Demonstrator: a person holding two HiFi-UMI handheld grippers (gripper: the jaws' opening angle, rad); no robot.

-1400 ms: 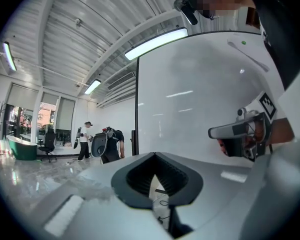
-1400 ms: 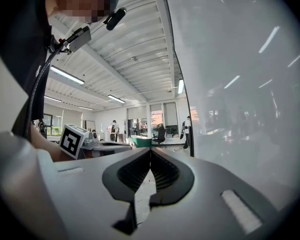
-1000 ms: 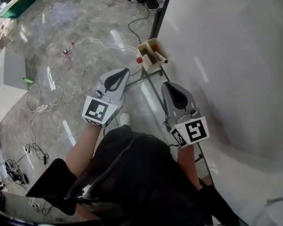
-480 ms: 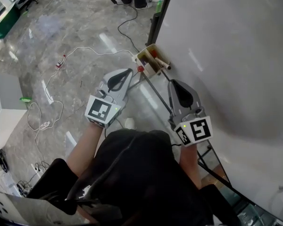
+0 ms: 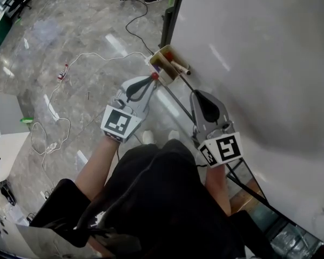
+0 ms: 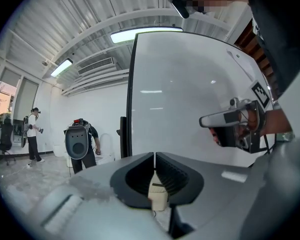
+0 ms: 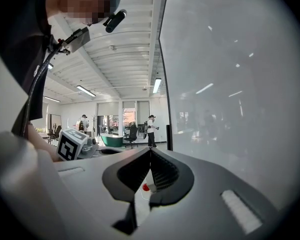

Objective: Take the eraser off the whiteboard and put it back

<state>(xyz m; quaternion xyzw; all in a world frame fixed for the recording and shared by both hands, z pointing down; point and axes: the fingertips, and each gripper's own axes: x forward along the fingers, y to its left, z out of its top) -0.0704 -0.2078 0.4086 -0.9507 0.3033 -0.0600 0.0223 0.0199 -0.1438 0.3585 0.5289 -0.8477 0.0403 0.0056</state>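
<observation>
The whiteboard [image 5: 259, 63] fills the right of the head view. A small cream tray [image 5: 163, 65] hangs at its lower edge with markers in it and a red knob [image 5: 155, 75] beside it. I cannot pick out an eraser. My left gripper [image 5: 151, 79] points at the tray, its tip close to the red knob. Its jaws [image 6: 154, 156] still look together and are just starting to open, with nothing between them. My right gripper [image 5: 196, 93] lies along the board's lower rail, short of the tray. In the right gripper view, the right gripper [image 7: 150, 151] is shut and empty.
The board's black frame post [image 5: 170, 15] rises behind the tray. White cables [image 5: 59, 112] trail over the grey stone floor on the left. People stand far off in the room [image 6: 80, 141]. A white cabinet [image 5: 2, 139] stands at the left edge.
Both grippers have moved forward along the board's lower edge. The left one has closed most of the distance to the tray and now points at the red knob.
</observation>
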